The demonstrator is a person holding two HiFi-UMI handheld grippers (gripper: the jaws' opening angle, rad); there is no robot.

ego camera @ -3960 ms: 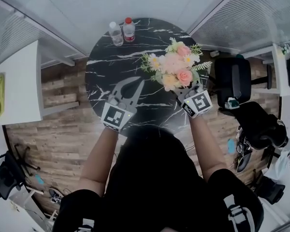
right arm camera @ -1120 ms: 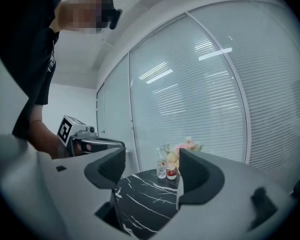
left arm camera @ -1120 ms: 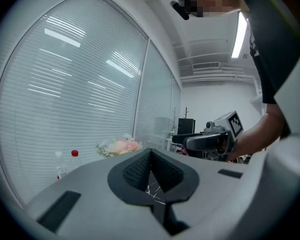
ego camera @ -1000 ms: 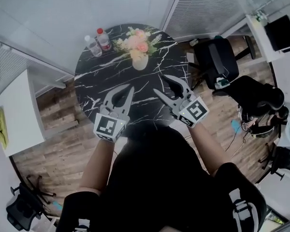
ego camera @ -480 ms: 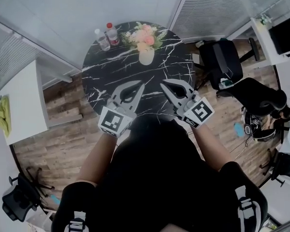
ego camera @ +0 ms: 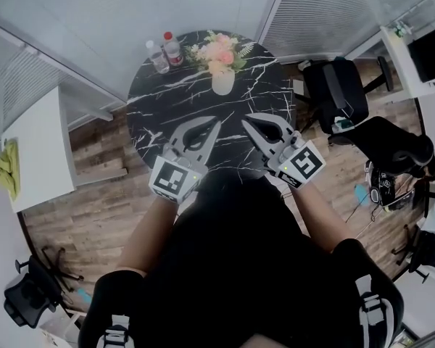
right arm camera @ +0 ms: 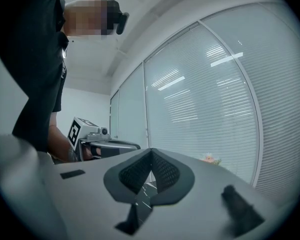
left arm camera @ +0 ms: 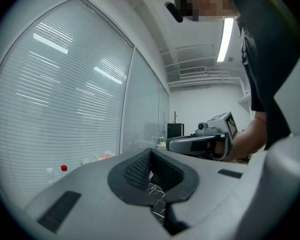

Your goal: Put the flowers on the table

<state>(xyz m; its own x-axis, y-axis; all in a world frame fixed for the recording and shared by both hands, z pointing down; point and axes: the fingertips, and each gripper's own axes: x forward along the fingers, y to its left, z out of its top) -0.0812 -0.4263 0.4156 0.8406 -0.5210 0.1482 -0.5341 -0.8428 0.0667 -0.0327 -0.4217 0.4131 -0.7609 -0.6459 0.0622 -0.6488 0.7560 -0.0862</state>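
Observation:
A bunch of pink and cream flowers (ego camera: 220, 51) stands in a small white vase (ego camera: 222, 83) at the far side of the round black marble table (ego camera: 167, 104). Both grippers hover over the table's near edge, well short of the vase. My left gripper (ego camera: 216, 124) is shut and holds nothing; in its own view the tips (left arm camera: 151, 152) meet. My right gripper (ego camera: 246, 119) is shut too, empty, its tips (right arm camera: 151, 151) together. Beyond the right jaws the flowers (right arm camera: 210, 159) show faintly. Each gripper sees the other beside it.
Two water bottles (ego camera: 165, 51) stand at the table's far left beside the flowers. A black office chair (ego camera: 332, 93) is at the right, a white side table (ego camera: 36, 151) at the left. Glass walls with blinds run behind the table.
The flowers, held by the right gripper four seconds ago, now stand on the table. The right jaws have gone from open to shut, and both grippers have drawn back toward me.

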